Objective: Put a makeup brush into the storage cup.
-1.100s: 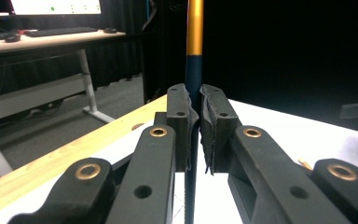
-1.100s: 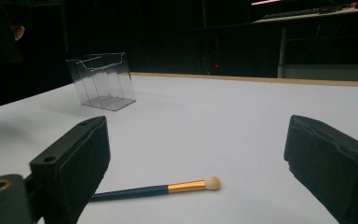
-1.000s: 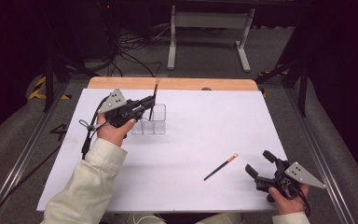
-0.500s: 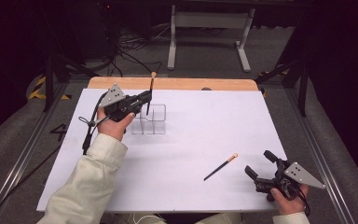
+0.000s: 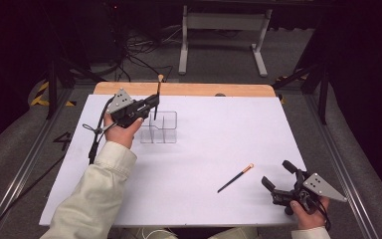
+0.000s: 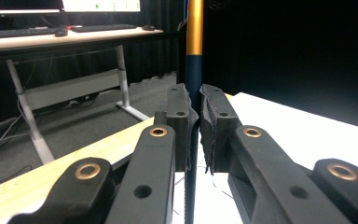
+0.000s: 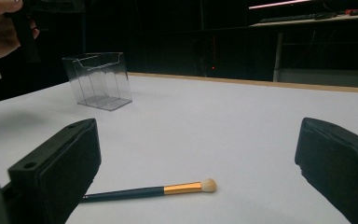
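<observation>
Above the clear organiser [image 5: 159, 127] at the far left of the white table [image 5: 219, 134], my left gripper [image 5: 151, 103] is clamped tight on a makeup brush [image 5: 157, 97]. That brush stands nearly upright, bristle end up and handle tip pointing down toward the compartments. In the left gripper view the padded jaws squeeze its dark handle just below the gold ferrule.

Near the front right, my right gripper [image 5: 278, 177] rests low on the table, jaws spread wide with nothing between them. A second brush [image 7: 154, 190] lies flat just ahead of it, pale bristles toward the far side, handle tip toward me.

I judge both brushes light, thin and stiff, with smooth round handles that could roll or twist in a grip. The bristle heads are soft, so I would hold the handle, near the ferrule or mid-length, as my left gripper does now.

The organiser looks like thin, light plastic with narrow compartments. A nudge from the brush tip or the jaws would probably slide or tip it, so the held brush should go straight down into a slot.

Nothing lies between the right gripper and the second brush. Beyond the table's wooden far edge stand desk legs, and cables lie on a dark floor.
</observation>
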Tool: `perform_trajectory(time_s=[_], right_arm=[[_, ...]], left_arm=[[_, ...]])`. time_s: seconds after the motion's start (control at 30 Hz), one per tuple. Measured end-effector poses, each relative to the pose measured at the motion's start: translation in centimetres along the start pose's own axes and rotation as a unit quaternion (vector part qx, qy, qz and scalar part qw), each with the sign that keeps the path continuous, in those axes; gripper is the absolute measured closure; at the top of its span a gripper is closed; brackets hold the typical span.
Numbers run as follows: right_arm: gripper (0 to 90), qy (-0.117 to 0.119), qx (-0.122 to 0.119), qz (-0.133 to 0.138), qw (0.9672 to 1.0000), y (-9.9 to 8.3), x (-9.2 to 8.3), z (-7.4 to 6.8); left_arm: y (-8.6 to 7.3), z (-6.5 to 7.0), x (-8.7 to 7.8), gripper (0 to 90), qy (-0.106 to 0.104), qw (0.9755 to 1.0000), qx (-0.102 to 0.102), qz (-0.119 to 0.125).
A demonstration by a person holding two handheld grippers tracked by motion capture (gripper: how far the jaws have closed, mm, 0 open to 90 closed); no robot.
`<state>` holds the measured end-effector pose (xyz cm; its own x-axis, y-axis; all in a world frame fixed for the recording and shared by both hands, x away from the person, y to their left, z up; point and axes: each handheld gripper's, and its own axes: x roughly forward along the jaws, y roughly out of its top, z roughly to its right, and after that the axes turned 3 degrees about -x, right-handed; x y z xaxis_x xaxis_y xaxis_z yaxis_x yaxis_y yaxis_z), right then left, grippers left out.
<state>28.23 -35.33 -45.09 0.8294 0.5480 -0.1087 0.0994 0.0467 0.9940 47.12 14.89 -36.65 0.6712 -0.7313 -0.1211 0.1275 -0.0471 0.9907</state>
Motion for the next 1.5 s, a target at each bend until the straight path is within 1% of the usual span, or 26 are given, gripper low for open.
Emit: perform_trajectory(time_s=[0.1, 0.13, 0.27, 0.4, 0.43, 0.57, 0.93, 1.13, 1.2, 1.4, 1.5], right_arm=[[0.7, 0.000, 0.000, 0.001, 1.0000, 0.0, 0.0, 0.0], [0.8, 0.002, 0.002, 0.002, 1.0000, 0.0, 0.0, 0.0], [0.7, 0.002, 0.000, 0.002, 1.0000, 0.0, 0.0, 0.0], [0.7, 0.004, -0.001, 0.002, 1.0000, 0.0, 0.0, 0.0], [0.7, 0.005, 0.000, 0.003, 1.0000, 0.0, 0.0, -0.1], [0.7, 0.005, -0.001, 0.002, 1.0000, 0.0, 0.0, 0.0], [0.7, 0.007, 0.001, 0.003, 1.0000, 0.0, 0.0, -0.1], [0.7, 0.009, 0.001, 0.003, 1.0000, 0.0, 0.0, -0.1], [0.7, 0.008, 0.001, 0.002, 1.0000, 0.0, 0.0, -0.1], [0.7, 0.010, 0.001, 0.003, 0.9999, 0.0, 0.0, -0.1], [0.7, 0.012, 0.000, 0.002, 0.9999, 0.0, 0.0, -0.1]], left_arm=[[-0.3, -0.1, 0.1, 82.7, 0.000, 1.0000, -0.001, 0.001], [-0.4, -0.2, 0.2, 82.7, 0.000, 1.0000, -0.002, -0.002], [-0.9, -0.3, 0.3, 82.6, 0.001, 1.0000, -0.008, -0.004], [-1.5, -0.5, 0.5, 82.6, 0.002, 0.9999, -0.011, -0.010], [-1.6, -0.6, 0.5, 82.6, 0.001, 0.9998, -0.012, -0.014], [-1.9, -0.7, 0.5, 82.6, 0.000, 0.9998, -0.015, -0.014], [-2.7, -0.7, 0.6, 82.6, -0.005, 0.9994, -0.023, -0.024], [-2.9, -0.8, 0.7, 82.6, -0.002, 0.9991, -0.025, -0.033], [-3.1, -0.8, 0.7, 82.6, -0.005, 0.9990, -0.024, -0.036], [-3.5, -0.8, 0.7, 82.6, -0.007, 0.9986, -0.029, -0.044], [-3.5, -0.8, 0.6, 82.5, -0.016, 0.9982, -0.031, -0.048]])
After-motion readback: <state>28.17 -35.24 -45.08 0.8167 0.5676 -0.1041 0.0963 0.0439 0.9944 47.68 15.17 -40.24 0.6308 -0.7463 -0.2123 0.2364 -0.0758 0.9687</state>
